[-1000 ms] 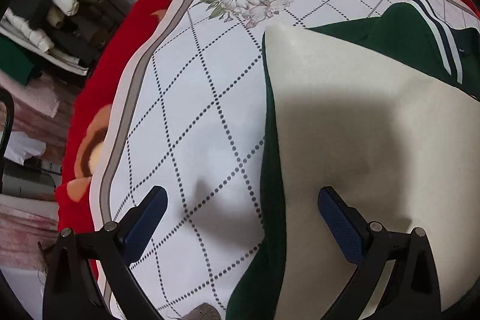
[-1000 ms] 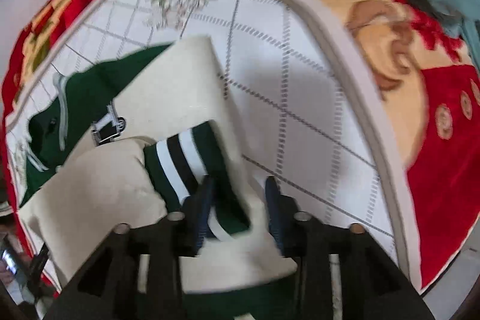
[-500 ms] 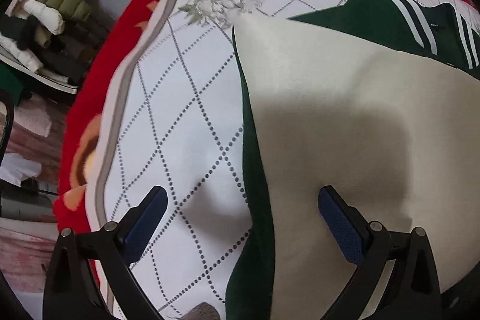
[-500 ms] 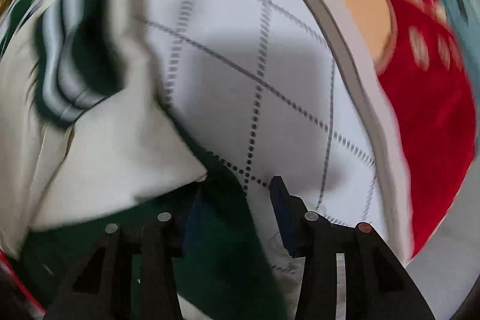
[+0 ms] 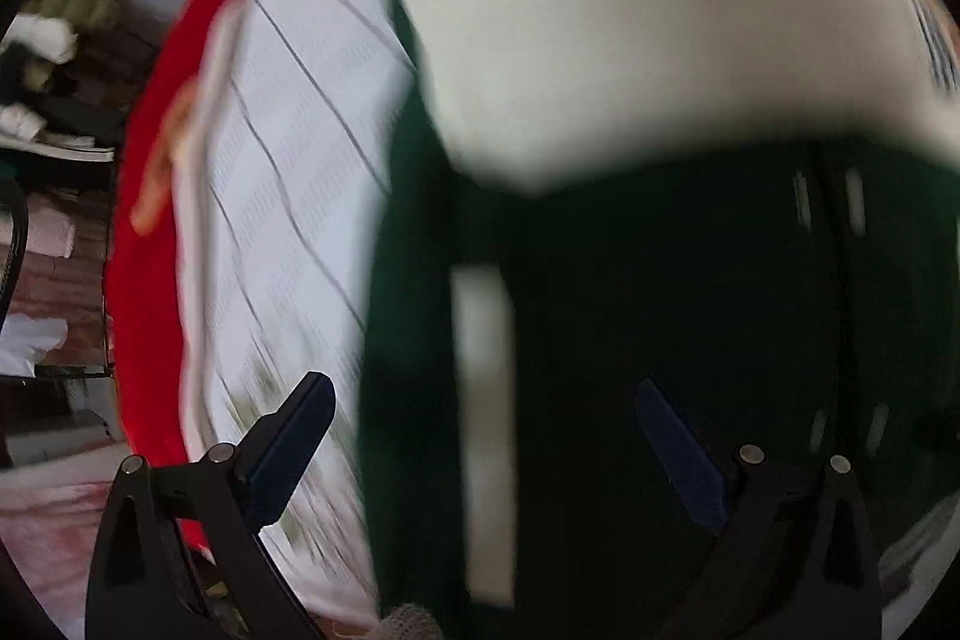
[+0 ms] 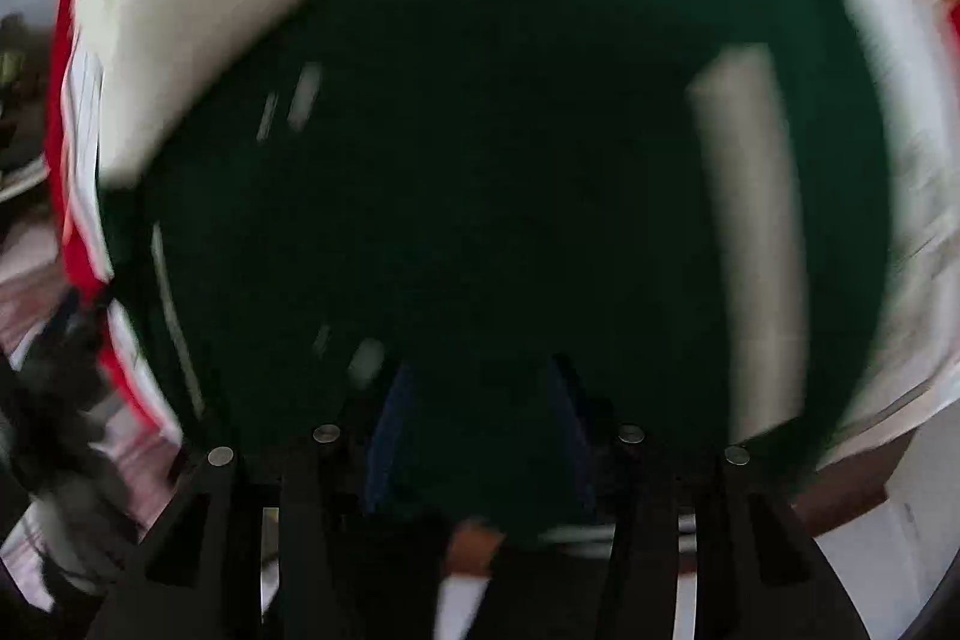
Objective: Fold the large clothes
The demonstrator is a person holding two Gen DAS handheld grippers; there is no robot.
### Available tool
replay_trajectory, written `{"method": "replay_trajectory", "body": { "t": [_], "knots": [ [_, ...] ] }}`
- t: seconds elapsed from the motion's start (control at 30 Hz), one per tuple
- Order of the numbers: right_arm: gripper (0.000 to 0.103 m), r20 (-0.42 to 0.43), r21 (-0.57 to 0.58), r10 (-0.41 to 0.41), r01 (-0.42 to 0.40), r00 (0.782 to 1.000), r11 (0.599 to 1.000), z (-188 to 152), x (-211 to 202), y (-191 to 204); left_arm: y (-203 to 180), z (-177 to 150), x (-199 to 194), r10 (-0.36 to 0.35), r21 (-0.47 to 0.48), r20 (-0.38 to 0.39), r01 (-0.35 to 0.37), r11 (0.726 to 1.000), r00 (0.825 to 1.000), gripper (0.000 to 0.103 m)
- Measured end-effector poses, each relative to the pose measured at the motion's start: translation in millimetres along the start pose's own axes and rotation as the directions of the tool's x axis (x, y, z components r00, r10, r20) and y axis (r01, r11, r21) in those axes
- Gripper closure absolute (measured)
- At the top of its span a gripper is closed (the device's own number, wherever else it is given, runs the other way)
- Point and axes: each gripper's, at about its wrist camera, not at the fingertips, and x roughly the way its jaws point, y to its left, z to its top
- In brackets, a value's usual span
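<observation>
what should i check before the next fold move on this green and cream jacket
1. Left tool open, nothing between its pads: ok.
2. Right tool closed on cloth: cannot tell; dark green fabric lies between the pads, but the view is blurred.
3. Jacket on the checked bedspread, not over the red blanket edge: ok in the left view.
4. Cream sleeve folded flat across the green body: cannot tell, blur.
5. Both views sharp enough to aim: not ok.
</observation>
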Motion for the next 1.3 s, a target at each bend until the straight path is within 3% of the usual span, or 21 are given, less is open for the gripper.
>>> {"method": "replay_trajectory", "body": {
  "t": [0.1,0.17,0.2,0.37,0.5,0.63,0.73,0.8,0.9,0.97,1.03,1.13,1.3],
  "knots": [
    [0.054,-0.059,0.039,0.054,-0.052,0.997,0.998,-16,37,8,-30,-42,33,0.042,0.083,-0.068,-0.036,0.996,0.997,0.000],
    [0.054,-0.063,0.037,0.037,-0.035,0.997,0.999,-22,52,11,-35,-54,37,0.047,0.087,-0.028,-0.044,0.995,0.999,0.000],
    [0.052,-0.062,0.047,0.033,-0.030,0.998,0.998,-23,51,10,-35,-54,35,0.045,0.086,-0.021,-0.043,0.995,0.999,0.000],
    [0.052,-0.021,0.073,0.159,-0.157,0.987,0.985,-26,24,4,-21,-43,27,0.021,0.013,-0.051,-0.020,1.000,0.998,0.000],
    [0.052,0.018,0.069,0.111,-0.112,0.994,0.991,-7,0,-11,-7,-25,-8,0.032,-0.044,0.035,-0.030,0.999,0.999,0.000],
    [0.052,0.172,0.005,0.051,-0.053,0.984,0.999,3,-45,-41,-9,-4,-42,0.050,-0.099,0.117,-0.039,0.994,0.992,0.000],
    [0.052,0.270,-0.035,0.180,-0.178,0.946,0.983,14,-85,-77,-23,9,-62,0.051,-0.148,0.155,-0.028,0.989,0.987,0.000],
    [0.051,0.296,-0.025,0.361,-0.370,0.884,0.929,23,-105,-105,-41,12,-73,0.059,-0.166,0.169,-0.031,0.986,0.984,0.000],
    [0.051,0.289,-0.015,0.517,-0.536,0.806,0.844,42,-121,-151,-75,13,-84,0.089,-0.181,0.182,-0.055,0.982,0.979,0.000],
    [0.051,0.260,-0.018,0.553,-0.569,0.792,0.822,55,-131,-178,-99,10,-92,0.120,-0.182,0.175,-0.087,0.979,0.977,0.000],
    [0.051,0.219,-0.035,0.554,-0.561,0.803,0.827,64,-139,-205,-126,5,-101,0.159,-0.175,0.156,-0.131,0.976,0.975,0.000],
    [0.051,0.149,-0.045,0.506,-0.505,0.850,0.862,79,-151,-245,-183,-8,-114,0.206,-0.153,0.128,-0.186,0.971,0.970,0.000],
    [0.051,0.094,-0.108,0.318,-0.308,0.943,0.945,88,-150,-302,-305,-36,-116,0.304,-0.036,0.114,-0.302,0.953,0.946,0.000]
  ]
}}
